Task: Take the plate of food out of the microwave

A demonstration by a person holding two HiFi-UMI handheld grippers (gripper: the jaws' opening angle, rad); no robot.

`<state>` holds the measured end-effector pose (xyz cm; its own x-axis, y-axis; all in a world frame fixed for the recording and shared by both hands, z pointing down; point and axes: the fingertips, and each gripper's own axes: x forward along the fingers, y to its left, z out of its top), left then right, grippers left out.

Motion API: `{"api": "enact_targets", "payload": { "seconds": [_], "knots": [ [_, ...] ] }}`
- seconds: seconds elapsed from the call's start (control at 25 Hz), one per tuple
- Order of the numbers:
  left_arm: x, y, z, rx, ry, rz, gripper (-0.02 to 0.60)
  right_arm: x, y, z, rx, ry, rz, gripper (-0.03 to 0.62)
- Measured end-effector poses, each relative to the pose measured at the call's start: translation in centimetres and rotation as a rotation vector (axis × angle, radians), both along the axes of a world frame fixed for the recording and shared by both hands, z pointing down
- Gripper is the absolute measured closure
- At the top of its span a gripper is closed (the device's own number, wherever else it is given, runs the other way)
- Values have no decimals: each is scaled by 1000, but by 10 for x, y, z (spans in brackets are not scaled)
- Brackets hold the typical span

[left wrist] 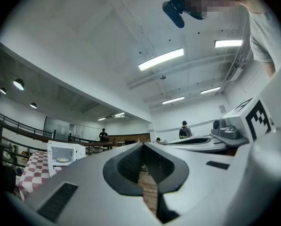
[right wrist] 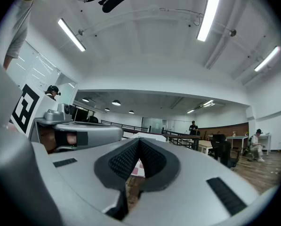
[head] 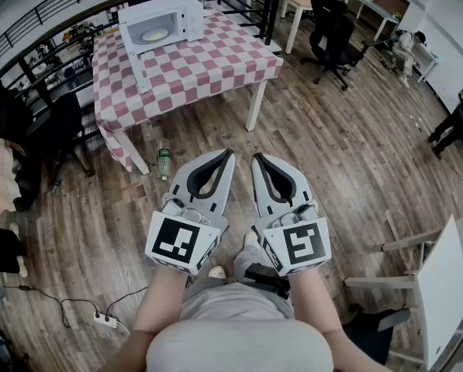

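So the big checkered table [head: 215, 60] sits well ahead across open wood floor, and the white microwave [head: 163, 15] is on its far-left part with the door [head: 140, 70] already swung open, sticking out toward the person on the microwave's left side. Both claws are held low and close in front of the body, side by side, pointing roughly level toward the table. The left gripper [head: 228, 155] is pinched fully shut with nothing in it, just floor showing past the tips. Same for the right gripper [head: 257, 160]: jaws together, empty. The thing that matters is that the plate of food [head: 154, 34] is inside the open cavity, up ahead and off to the left of both claws and well apart from them, so nobody's reaching anything yet. In the left gripper view the plate [left wrist: 62, 159] sits way left of where the jaws point, so I'd say the whole body has to walk forward and swing left first. The left claw is on the nearer side, but that open door hangs on that side too, so it might be the awkward one. Either way, the jaws need to open before going in.
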<state>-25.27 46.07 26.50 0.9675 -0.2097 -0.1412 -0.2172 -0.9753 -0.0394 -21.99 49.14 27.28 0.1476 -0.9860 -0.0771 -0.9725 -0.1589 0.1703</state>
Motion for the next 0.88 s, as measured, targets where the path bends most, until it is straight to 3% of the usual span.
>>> {"api": "enact_targets", "payload": {
  "seconds": [0.48, 0.88],
  "knots": [
    [19, -10, -2, -3, 12, -34, 580, 13, -8, -9, 42, 21, -63, 568],
    [57, -44, -3, -5, 12, -68, 578, 55, -46, -5, 24, 8, -82, 568]
  ]
}}
